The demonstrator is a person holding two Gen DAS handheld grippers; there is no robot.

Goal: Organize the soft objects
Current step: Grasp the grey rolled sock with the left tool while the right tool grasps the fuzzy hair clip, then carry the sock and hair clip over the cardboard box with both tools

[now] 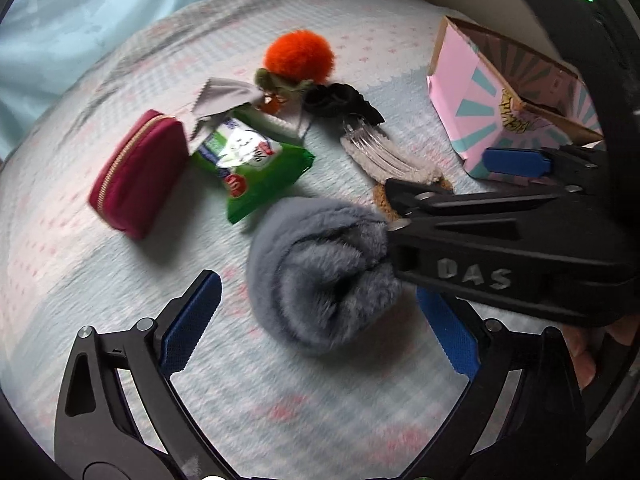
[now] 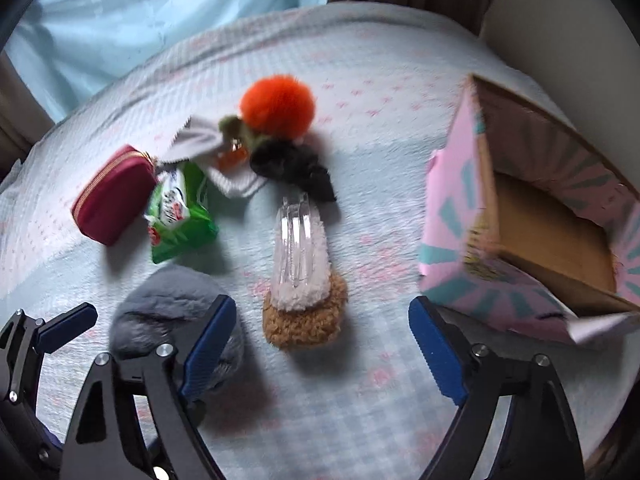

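Observation:
A grey fluffy roll (image 1: 316, 268) lies on the bed between the wide-apart blue pads of my left gripper (image 1: 320, 324); the pads stand clear of it. In the right wrist view, my right gripper (image 2: 322, 346) stands open around a fluffy brown-and-white hair clip (image 2: 302, 284), which lies just beyond its fingertips. The grey roll (image 2: 160, 304) sits against the outside of its left finger. An open pink box (image 2: 520, 240) stands at the right, also in the left wrist view (image 1: 472, 92). The right gripper's black body crosses the left wrist view from the right.
Behind lie an orange pompom (image 2: 276, 106), a black scrunchie (image 2: 292, 164), a green packet (image 2: 176, 216), a maroon zip pouch (image 2: 112, 196) and a grey cloth (image 1: 224, 96). A quilted light-blue bed cover (image 2: 360, 400) carries everything. A pale blue curtain hangs at the back left.

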